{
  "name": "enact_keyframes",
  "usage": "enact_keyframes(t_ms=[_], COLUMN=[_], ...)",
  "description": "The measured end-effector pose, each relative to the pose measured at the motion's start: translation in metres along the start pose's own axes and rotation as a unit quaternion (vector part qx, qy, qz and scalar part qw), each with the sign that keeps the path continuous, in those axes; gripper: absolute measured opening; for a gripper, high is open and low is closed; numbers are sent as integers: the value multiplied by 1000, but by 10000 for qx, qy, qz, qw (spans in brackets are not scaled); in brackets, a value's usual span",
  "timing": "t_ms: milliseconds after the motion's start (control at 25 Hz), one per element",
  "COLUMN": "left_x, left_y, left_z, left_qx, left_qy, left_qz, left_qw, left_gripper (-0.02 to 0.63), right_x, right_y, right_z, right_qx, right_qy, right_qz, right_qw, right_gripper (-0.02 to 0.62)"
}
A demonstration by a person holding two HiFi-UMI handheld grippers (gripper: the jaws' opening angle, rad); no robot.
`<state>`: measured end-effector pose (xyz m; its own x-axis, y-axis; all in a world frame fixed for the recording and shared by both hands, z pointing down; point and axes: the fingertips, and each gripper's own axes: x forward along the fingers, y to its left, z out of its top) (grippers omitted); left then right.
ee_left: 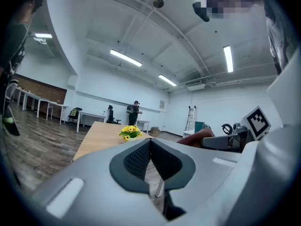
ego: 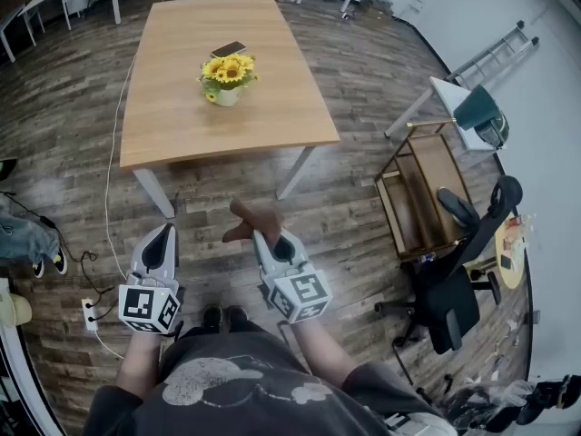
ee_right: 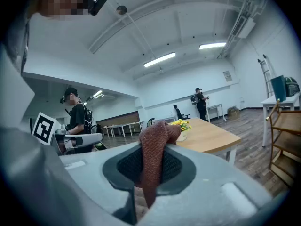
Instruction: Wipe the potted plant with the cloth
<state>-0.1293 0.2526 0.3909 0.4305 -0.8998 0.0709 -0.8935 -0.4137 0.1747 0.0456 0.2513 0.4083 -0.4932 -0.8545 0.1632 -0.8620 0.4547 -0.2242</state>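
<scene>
The right tool (ego: 265, 237) pinches a brown cloth (ego: 252, 218) that bunches out ahead of its tip. The left tool (ego: 163, 232) is level beside it, jaws together. Well ahead of both tools, a potted plant (ego: 227, 78) with yellow flowers stands on the wooden counter (ego: 272, 107), with a phone (ego: 228, 49) just beyond it.

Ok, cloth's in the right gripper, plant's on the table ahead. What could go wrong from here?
The cloth is pinched by only one fold between the fingers of the right gripper, so it may slip out while rubbing. The potted plant stands free; a sideways wipe could tip it or shove it into the phone just beyond.
</scene>
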Motion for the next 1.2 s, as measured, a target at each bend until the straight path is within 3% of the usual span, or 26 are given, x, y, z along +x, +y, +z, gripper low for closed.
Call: enact_keyframes(t_ms=[520, 800, 1200], left_x=[15, 22, 29], left_y=[15, 27, 48], left_z=[7, 4, 1], left_qx=[-81, -244, -123], left_qy=[-15, -39, -8], left_qz=[-291, -519, -707], left_qw=[9995, 9983, 9974], left_gripper=[18, 18, 18], right_x=[5, 8, 16], right_y=[-3, -12, -10], right_z=[3, 2, -3], right_qx=[141, 513, 405], right_qy=[-214, -479, -498], right_qz=[-617, -1025, -1443], right_qw=[9978, 9923, 9874], right_gripper=[41, 43, 44])
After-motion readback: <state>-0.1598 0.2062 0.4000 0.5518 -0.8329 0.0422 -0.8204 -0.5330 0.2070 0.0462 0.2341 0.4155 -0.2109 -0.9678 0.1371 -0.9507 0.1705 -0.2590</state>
